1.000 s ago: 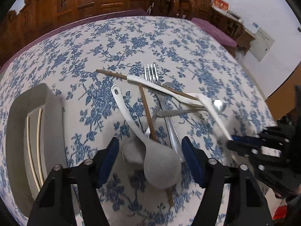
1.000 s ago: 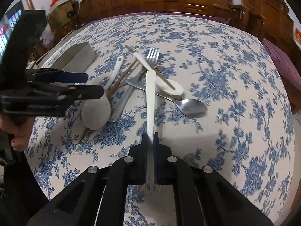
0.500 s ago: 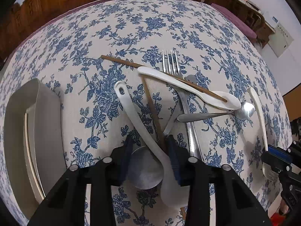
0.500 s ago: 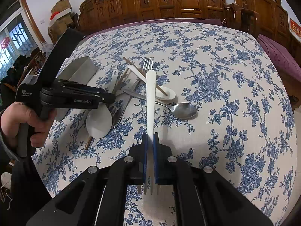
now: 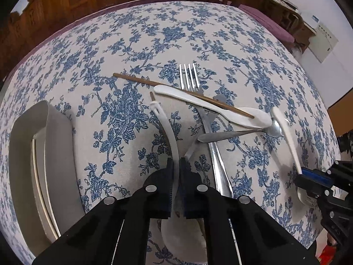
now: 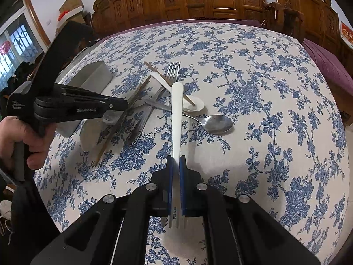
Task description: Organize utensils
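My left gripper (image 5: 175, 165) is shut on the handle of a white soup spoon (image 5: 167, 132); the spoon's bowl shows under the fingers at the bottom edge. My right gripper (image 6: 175, 161) is shut on a white plastic fork (image 6: 177, 114), tines toward the camera and handle pointing out over the pile. The pile in mid-table holds a metal fork (image 5: 189, 77), a brown chopstick (image 5: 176, 90), a second white spoon (image 5: 209, 106) and a metal spoon (image 6: 218, 123). The left gripper (image 6: 119, 106) also shows in the right wrist view, over the pile's left side.
A grey tray (image 5: 55, 143) stands at the table's left with pale chopsticks (image 5: 37, 176) in it. A hand (image 6: 19, 137) holds the left gripper's grip. Carved wooden furniture lines the far wall. The floral cloth (image 6: 275, 110) to the right of the pile bears nothing.
My left gripper went from wide open around the white soup spoon's bowl to shut on its handle. The right gripper kept still with the white fork in it.
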